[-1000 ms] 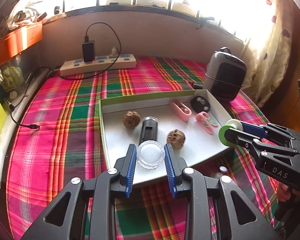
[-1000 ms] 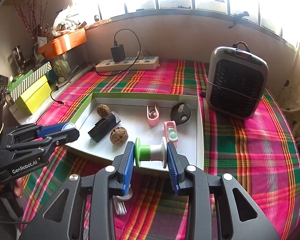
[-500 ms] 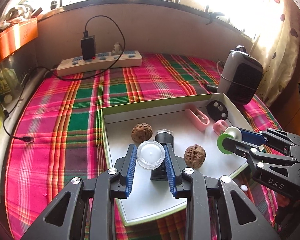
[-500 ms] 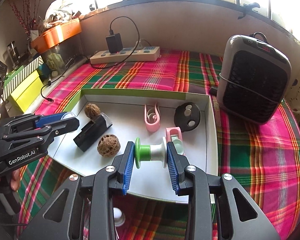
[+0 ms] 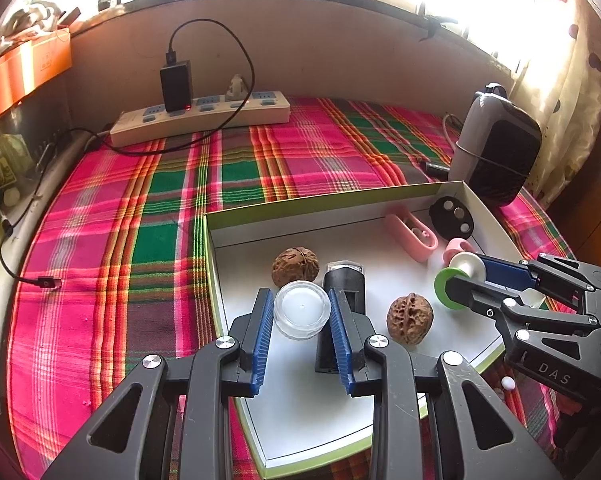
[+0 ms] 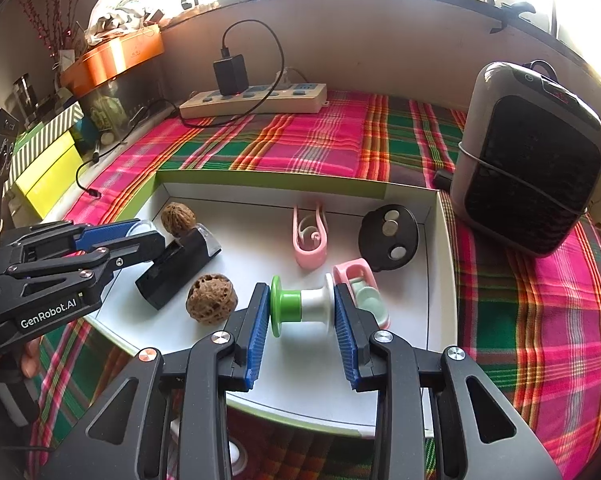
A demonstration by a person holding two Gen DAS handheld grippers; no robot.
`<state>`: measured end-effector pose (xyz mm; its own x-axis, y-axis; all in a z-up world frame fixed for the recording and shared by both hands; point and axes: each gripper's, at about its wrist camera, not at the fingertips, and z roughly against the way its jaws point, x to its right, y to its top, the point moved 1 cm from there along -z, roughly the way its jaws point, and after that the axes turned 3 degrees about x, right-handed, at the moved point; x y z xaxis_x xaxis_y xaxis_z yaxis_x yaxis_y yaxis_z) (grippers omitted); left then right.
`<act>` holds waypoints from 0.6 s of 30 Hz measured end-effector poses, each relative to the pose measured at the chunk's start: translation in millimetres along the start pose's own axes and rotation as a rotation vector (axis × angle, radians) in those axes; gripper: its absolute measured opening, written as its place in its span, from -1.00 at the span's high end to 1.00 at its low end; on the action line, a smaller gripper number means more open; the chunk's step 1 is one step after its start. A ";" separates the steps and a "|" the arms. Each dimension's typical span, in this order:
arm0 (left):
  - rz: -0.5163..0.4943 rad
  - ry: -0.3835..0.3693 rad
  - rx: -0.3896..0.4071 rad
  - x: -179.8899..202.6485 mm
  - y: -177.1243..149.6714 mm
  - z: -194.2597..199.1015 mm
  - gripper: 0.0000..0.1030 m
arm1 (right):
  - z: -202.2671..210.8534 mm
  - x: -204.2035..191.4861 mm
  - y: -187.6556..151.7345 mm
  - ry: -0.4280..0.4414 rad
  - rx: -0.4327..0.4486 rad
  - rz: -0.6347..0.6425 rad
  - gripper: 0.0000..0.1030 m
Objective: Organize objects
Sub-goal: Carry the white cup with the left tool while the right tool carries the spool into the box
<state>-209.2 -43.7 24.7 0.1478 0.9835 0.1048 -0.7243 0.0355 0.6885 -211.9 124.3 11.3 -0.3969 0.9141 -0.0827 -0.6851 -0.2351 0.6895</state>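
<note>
My left gripper (image 5: 302, 318) is shut on a small clear jar with a white lid (image 5: 301, 314), held above the left part of the white tray (image 5: 292, 412). Over the tray's right part my right gripper (image 6: 302, 312) is shut on a green and white spool (image 6: 300, 306), gripped end to end. In the tray lie two walnuts (image 5: 295, 265) (image 5: 409, 319), a black box (image 5: 342, 320), a pink clip (image 5: 410, 232), a black disc (image 5: 451, 218) and a pink and mint case (image 6: 362, 290). The left wrist view shows the right gripper with the spool (image 5: 458, 280) at the right.
A power strip (image 5: 200, 116) with a charger and cable lies at the back of the plaid cloth (image 5: 140, 208). A grey heater (image 6: 528, 160) stands right of the tray. Orange and yellow boxes (image 6: 48, 168) line the left edge. A loose cable end (image 5: 46, 282) lies left of the tray.
Both grippers have moved forward and a little down over the tray, each with its object still gripped. The tray and its contents now look nearer and larger.
</note>
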 end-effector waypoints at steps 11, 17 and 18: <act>-0.016 0.028 -0.011 0.2 1.5 -5.8 0.49 | -2.3 -4.5 1.3 -0.007 0.004 0.030 0.35; -0.017 0.028 -0.010 1.3 1.8 -6.5 0.49 | -1.8 -7.6 0.6 -0.004 0.007 0.041 0.35; -0.016 0.028 -0.010 1.2 1.7 -6.8 0.49 | -2.0 -8.1 0.9 -0.004 0.007 0.041 0.36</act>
<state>-214.8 -41.3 21.1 0.1406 0.9873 0.0741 -0.7286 0.0525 0.6829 -210.5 116.0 11.1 -0.4224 0.9050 -0.0512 -0.6636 -0.2703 0.6975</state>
